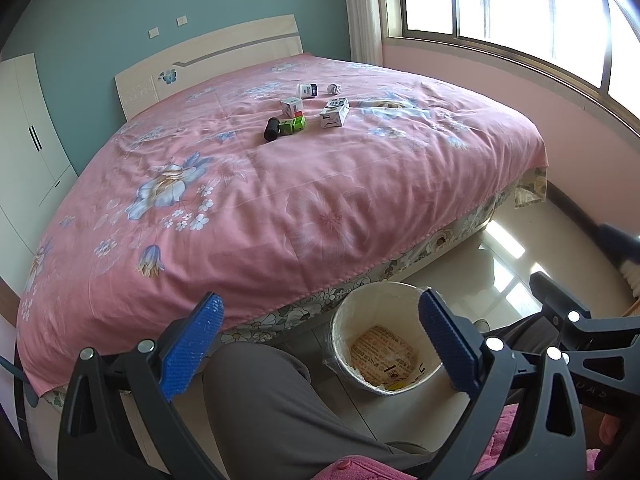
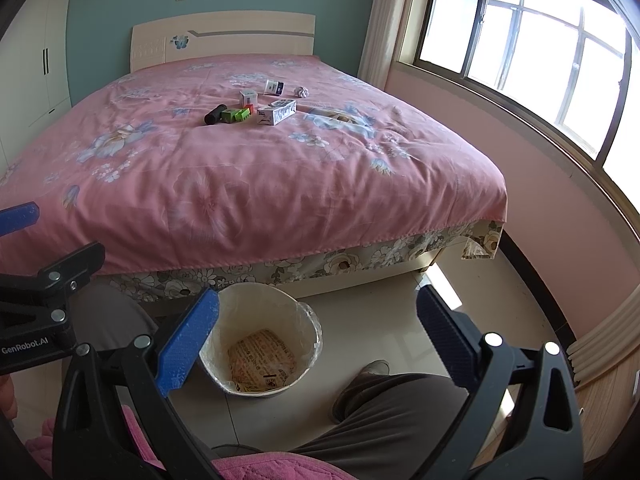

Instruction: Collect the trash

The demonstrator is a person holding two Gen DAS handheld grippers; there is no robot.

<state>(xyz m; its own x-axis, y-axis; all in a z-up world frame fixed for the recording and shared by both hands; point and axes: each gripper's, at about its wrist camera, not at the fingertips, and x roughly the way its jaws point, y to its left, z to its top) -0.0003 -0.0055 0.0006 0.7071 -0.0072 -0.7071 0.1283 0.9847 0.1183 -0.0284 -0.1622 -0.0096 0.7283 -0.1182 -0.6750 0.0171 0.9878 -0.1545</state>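
Just below and ahead of my two grippers stands the waste bin (image 1: 380,344), a pale round tub lined with a clear plastic bag, on the tiled floor (image 2: 360,320) at the foot of the bed (image 1: 280,200). At its bottom lies a printed yellowish wrapper (image 2: 262,362); I can make out little else inside.

My left gripper (image 1: 320,344) is spread wide with nothing between its blue pads, the bin showing in the gap toward its right finger. My right gripper (image 2: 320,340) is likewise wide apart and holding nothing, with the bin close beside its left finger.

The trash sits well beyond both grippers, clustered toward the far middle of the pink flowered bedspread (image 2: 240,180): a black cylinder (image 1: 271,129) nearest me, touching a green carton (image 1: 292,125); a white carton with dark print (image 1: 334,113) just to the right of those; a small white box with a red patch (image 1: 292,106) behind the green one; farther back a white jar with a dark label (image 1: 307,90) and a crumpled paper ball (image 1: 333,88).

A cream headboard (image 2: 224,36) stands against a teal wall, a white wardrobe (image 1: 24,128) is off to my left, and a wide window (image 2: 540,48) over a pink wall runs along my right. My grey-trousered knee (image 1: 272,400) fills the space under the left gripper.
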